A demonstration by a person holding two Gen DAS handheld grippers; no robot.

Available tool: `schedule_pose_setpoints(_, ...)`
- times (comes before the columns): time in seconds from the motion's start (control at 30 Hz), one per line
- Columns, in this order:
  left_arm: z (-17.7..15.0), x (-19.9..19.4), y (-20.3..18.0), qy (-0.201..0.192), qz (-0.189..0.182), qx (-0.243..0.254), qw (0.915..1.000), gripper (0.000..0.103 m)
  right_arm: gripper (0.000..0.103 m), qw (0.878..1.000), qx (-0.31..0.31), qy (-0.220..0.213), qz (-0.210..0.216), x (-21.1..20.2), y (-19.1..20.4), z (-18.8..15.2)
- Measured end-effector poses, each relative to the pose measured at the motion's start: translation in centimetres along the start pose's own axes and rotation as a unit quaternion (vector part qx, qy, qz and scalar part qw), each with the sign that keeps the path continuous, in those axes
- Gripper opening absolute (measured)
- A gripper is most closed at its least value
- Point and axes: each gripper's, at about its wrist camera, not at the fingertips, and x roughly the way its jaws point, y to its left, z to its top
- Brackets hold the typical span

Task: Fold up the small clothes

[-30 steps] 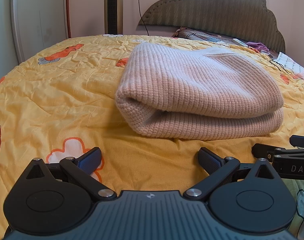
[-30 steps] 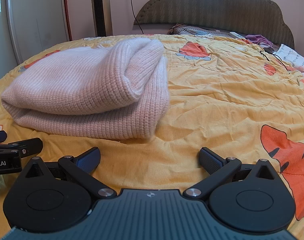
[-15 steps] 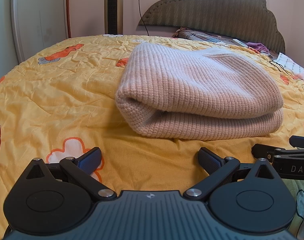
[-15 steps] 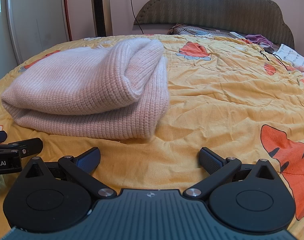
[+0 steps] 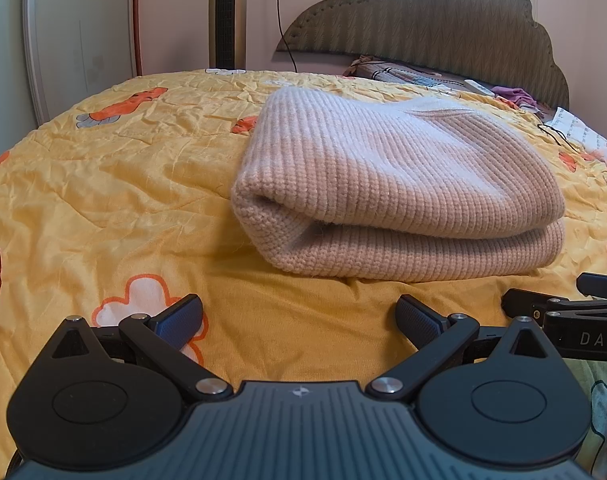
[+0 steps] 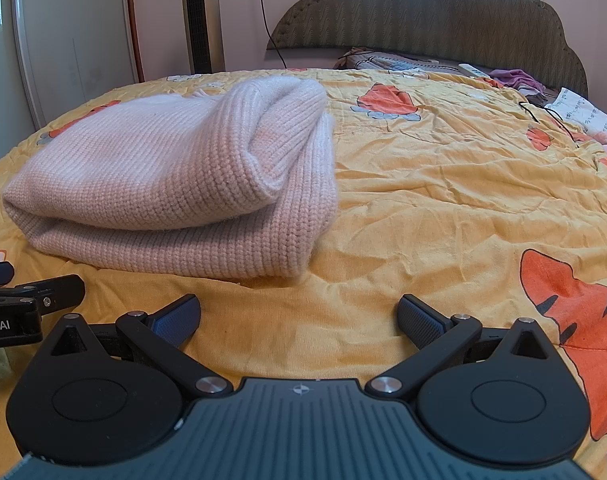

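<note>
The pink knit sweater [image 5: 395, 196] lies folded in a thick bundle on the yellow bedspread [image 5: 103, 184], just beyond both tools. The left gripper [image 5: 299, 314] and right gripper [image 6: 299, 314] stand wide open, holding nothing, apart from the garment. Judged soft, bulky, light and non-slip; best taken at the near rolled edge, both layers pinched together.
</note>
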Motion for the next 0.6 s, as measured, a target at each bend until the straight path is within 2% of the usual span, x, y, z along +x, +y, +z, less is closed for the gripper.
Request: schedule_pose_setpoints(0.6, -0.05, -0.05, 0.01, 0.000, 0.000, -0.001, 1.0000, 0.103, 0.102, 1.000, 0.000, 0.000, 0.000, -0.02, -0.04, -0.01)
